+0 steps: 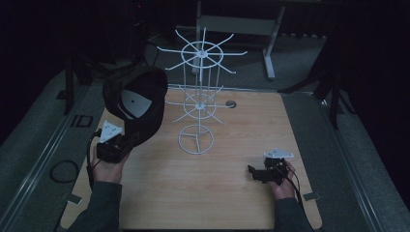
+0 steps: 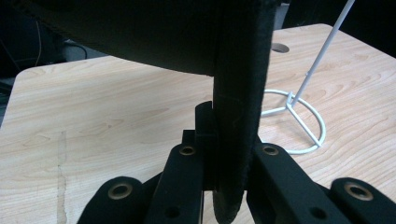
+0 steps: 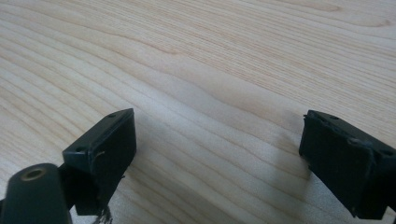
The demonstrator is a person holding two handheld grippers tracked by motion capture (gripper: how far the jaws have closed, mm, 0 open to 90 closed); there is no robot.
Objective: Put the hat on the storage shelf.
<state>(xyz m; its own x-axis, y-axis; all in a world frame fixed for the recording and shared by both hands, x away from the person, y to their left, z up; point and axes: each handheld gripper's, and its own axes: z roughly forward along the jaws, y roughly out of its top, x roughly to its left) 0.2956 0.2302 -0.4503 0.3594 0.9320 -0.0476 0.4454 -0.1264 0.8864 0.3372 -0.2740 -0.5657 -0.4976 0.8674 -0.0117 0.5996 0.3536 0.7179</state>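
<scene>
Down at the table's near-left edge, the left gripper [image 1: 112,145] is clamped on a black cap's brim [image 2: 239,116], cap [image 1: 138,99] raised just left of the white wire rack [image 1: 199,92]. Right gripper [image 1: 265,172] sits open, farther off.

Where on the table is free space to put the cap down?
The widest bare wood lies at the near edge, between the left tool, which holds the cap, and the right tool, in front of the wire rack's ring base. The far right part, beside the round hole, is also free. The middle is crowded by the rack.
</scene>
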